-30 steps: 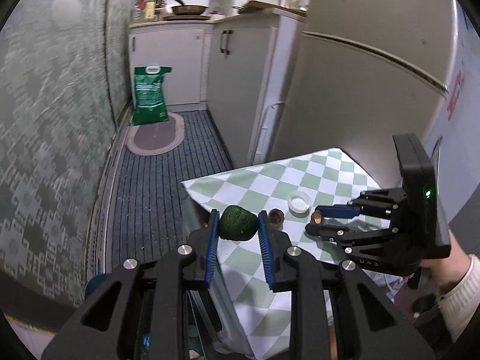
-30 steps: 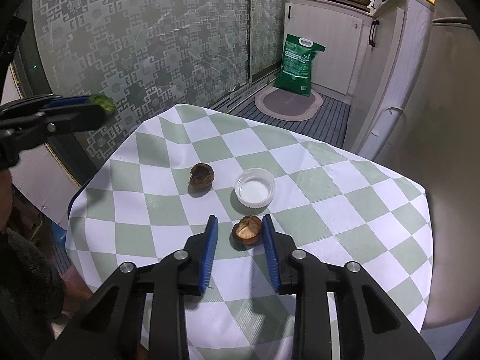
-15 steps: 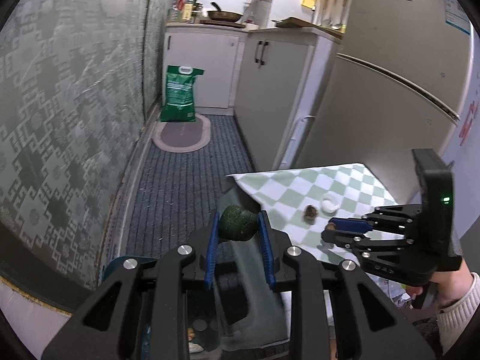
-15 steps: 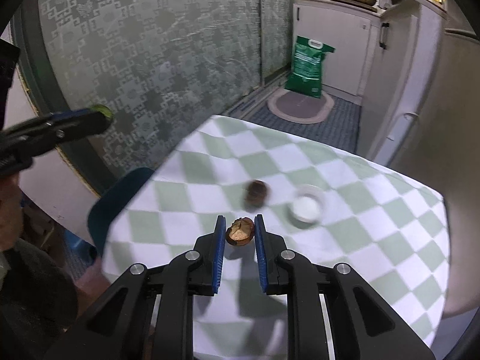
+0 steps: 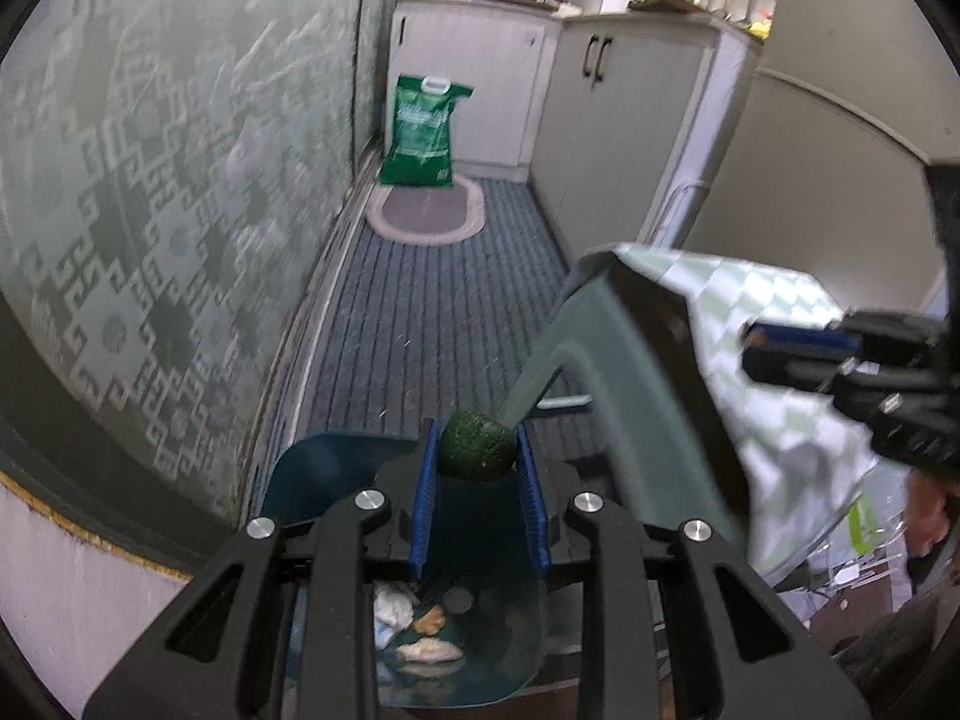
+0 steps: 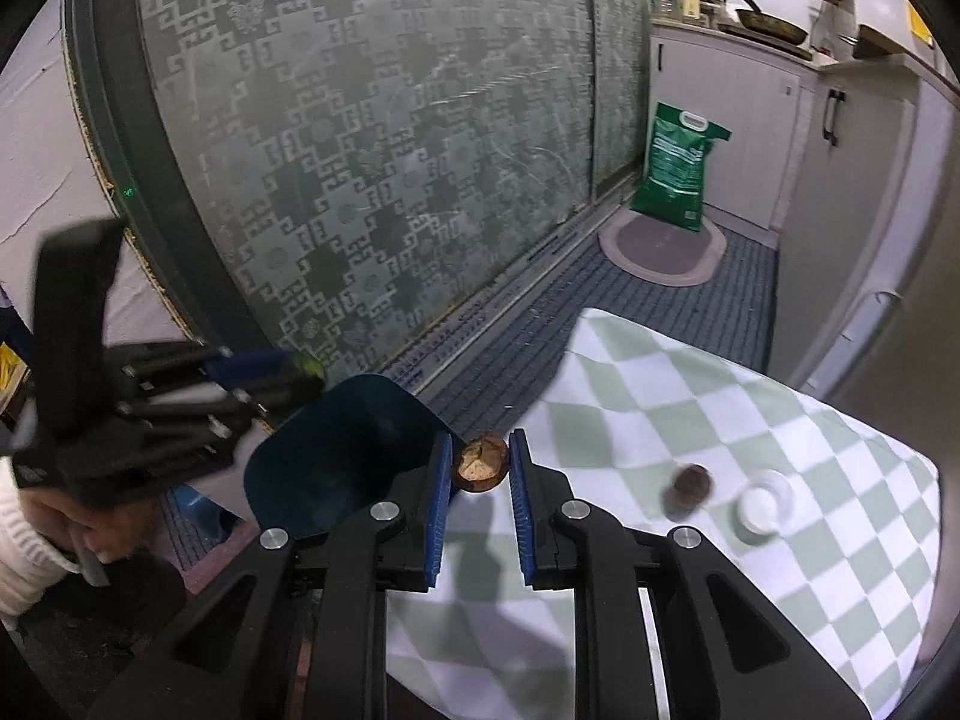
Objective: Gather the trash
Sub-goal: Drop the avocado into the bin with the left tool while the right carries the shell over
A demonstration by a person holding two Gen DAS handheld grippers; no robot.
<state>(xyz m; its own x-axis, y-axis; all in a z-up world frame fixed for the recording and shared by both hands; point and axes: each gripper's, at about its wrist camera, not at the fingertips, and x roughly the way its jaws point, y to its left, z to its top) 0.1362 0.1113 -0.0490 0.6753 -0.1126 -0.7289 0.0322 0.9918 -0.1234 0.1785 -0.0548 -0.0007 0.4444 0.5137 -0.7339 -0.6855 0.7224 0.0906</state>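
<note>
My left gripper [image 5: 477, 450] is shut on a dark green avocado piece [image 5: 475, 445] and holds it over an open dark blue bin [image 5: 456, 648] with scraps inside. The bin's raised lid [image 6: 336, 450] shows in the right wrist view. My right gripper [image 6: 480, 459] is shut on a brown nut shell half [image 6: 482, 461] above the near-left edge of the green-checked table [image 6: 780, 540]. The left gripper [image 6: 264, 378] is at the left there; the right gripper [image 5: 852, 360] is at the right in the left wrist view. Another brown shell [image 6: 690, 483] lies on the table.
A small white cup [image 6: 765, 503] stands on the table beside the loose shell. A patterned glass door [image 6: 390, 150] runs along the left. A green bag [image 5: 420, 138] and an oval mat [image 5: 423, 210] lie on the striped floor by white cabinets [image 5: 618, 138].
Both grippers moved left off the table toward the bin. The left one now holds the avocado piece over the open bin. The right one closed on the shell and lifted it.
</note>
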